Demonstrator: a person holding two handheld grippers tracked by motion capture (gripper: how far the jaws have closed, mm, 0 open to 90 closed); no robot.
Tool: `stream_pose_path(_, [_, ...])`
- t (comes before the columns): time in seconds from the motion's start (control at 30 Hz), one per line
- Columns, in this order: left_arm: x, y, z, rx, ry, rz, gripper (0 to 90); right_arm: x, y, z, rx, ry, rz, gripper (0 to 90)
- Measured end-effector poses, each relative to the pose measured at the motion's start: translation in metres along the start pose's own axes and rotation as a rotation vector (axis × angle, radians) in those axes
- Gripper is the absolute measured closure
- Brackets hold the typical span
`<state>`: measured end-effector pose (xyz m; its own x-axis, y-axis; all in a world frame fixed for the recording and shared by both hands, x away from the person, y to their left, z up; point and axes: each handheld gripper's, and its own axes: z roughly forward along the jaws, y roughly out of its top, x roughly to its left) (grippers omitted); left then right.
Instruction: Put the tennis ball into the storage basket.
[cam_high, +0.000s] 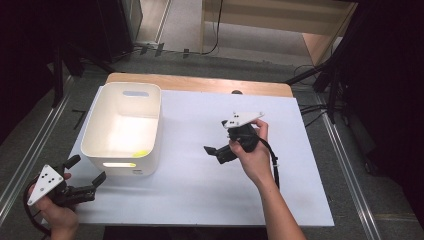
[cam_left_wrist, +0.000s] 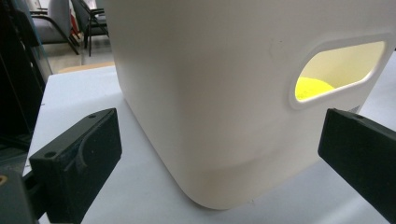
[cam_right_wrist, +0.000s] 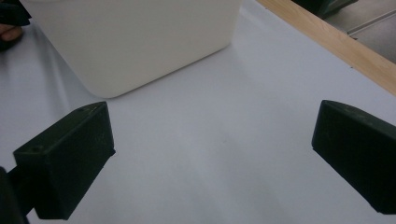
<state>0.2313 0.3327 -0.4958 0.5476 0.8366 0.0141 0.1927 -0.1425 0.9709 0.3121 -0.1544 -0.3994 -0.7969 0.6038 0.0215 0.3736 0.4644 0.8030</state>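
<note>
The left tool (cam_high: 86, 171) hangs wide open and empty at the white bin's (cam_high: 150, 137) near corner, likely lining up to grip it. A yellow object (cam_left_wrist: 314, 87) sits inside (glimpsed through the handle slot), while the right tool (cam_high: 214, 151), also spread and empty, waits over the bare tabletop (cam_high: 200, 185)

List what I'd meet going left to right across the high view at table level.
left gripper → white bin with a yellow thing inside → right gripper → bare right end of the table.

On the table (cam_high: 200, 190): bin (cam_high: 122, 127) at the left half, ball (cam_high: 140, 153) inside at its near right corner. Left gripper (cam_high: 89, 172) just before the bin's near left corner; right gripper (cam_high: 216, 151) to the bin's right, well apart
</note>
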Motion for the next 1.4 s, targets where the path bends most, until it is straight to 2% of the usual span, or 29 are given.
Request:
stream_pose_path(0.3, [0.0, 0.0, 0.0, -0.003, 0.0, 0.0, 0.0, -0.007, -0.026, -0.015, -0.026, -0.031, 0.05, 0.0])
stream_pose_path(0.7, [0.0, 0.0, 0.0, -0.002, 0.0, 0.001, 0.0, -0.016, -0.062, -0.036, -0.066, -0.086, 0.091, 0.0])
stream_pose_path(1.4, [0.0, 0.0, 0.0, 0.001, 0.002, 0.005, 0.0, -0.025, -0.109, -0.063, -0.135, -0.151, 0.162, 0.0])
